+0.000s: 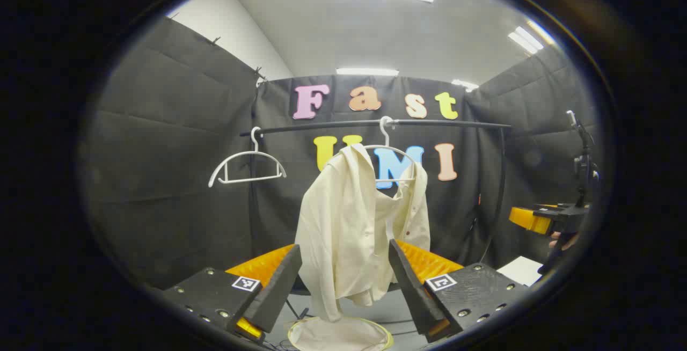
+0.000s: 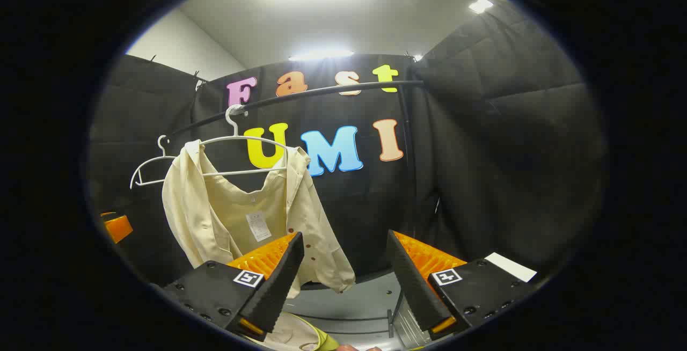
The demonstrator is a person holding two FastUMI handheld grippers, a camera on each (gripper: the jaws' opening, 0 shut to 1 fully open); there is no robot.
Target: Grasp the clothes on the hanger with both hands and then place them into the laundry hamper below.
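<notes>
Left gripper view has my left gripper [image 1: 343, 286] spread wide, gripping nothing, with the cream button-up shirt [image 1: 354, 222] hanging ahead between the fingers on a white wire hanger [image 1: 387, 147] hooked over the black rail [image 1: 445, 123]. A second, bare white hanger [image 1: 247, 164] hangs left. Below sits the round white laundry hamper [image 1: 339, 335]. My right gripper [image 2: 343, 281] gapes too, the shirt to its left.

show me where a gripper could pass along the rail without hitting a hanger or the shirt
Free: the rail stretch between the bare hanger and the cream shirt, and the stretch right of the shirt toward the rail's post. Crowded: under the shirt's hanger, where fabric drapes down toward the hamper.
</notes>
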